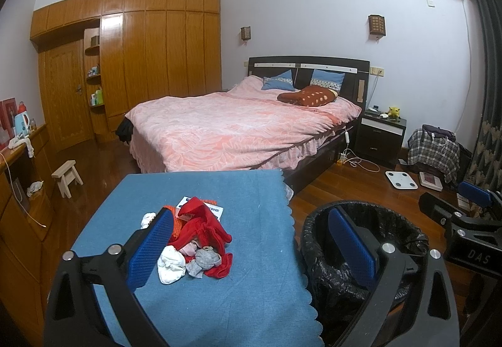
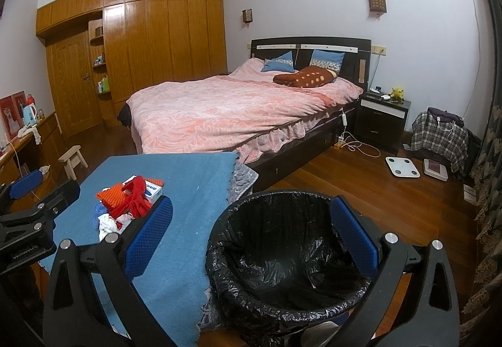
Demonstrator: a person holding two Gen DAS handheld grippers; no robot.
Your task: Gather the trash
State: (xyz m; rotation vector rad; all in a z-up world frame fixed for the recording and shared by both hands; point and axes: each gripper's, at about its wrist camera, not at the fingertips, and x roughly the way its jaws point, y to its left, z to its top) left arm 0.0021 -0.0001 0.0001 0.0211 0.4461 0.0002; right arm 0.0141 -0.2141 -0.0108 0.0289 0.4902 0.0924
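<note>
**A:** Where do I stand with the left gripper [image 1: 248, 248]?

**B:** I have its jaws spread wide and empty. The pile of trash [image 1: 191, 240] lies between them, just past the left pad [image 1: 150, 249], on the blue cloth [image 1: 194, 190] that covers the table. I hold it raised and apart from the pile; nothing is touched yet.

**A:** What is in that pile?

**B:** A red knitted rag [image 1: 204, 227] on top, a white crumpled wad [image 1: 169, 265] and a grey one [image 1: 204, 262] nearest my jaws, an orange piece and a small white box [image 1: 216, 210] beyond. I judge they are heaped together so one closing can take several at once.

**A:** And the right gripper [image 2: 251, 235]?

**B:** Also gaping, holding nothing. The bin [image 2: 251, 293] with its black liner sits between its jaws, its mouth opening straight under them. The pile shows just outside its left pad [image 2: 147, 240].

**A:** Why the bin there?

**B:** It stands tight against the table's edge, I think so that a picked piece needs only a short carry sideways. The liner looks empty as far as I can see into it, so I judge the collecting has barely begun.

**A:** What should I mind?

**B:** The rag is loose and may trail other scraps, or snag the cloth beneath.
</note>
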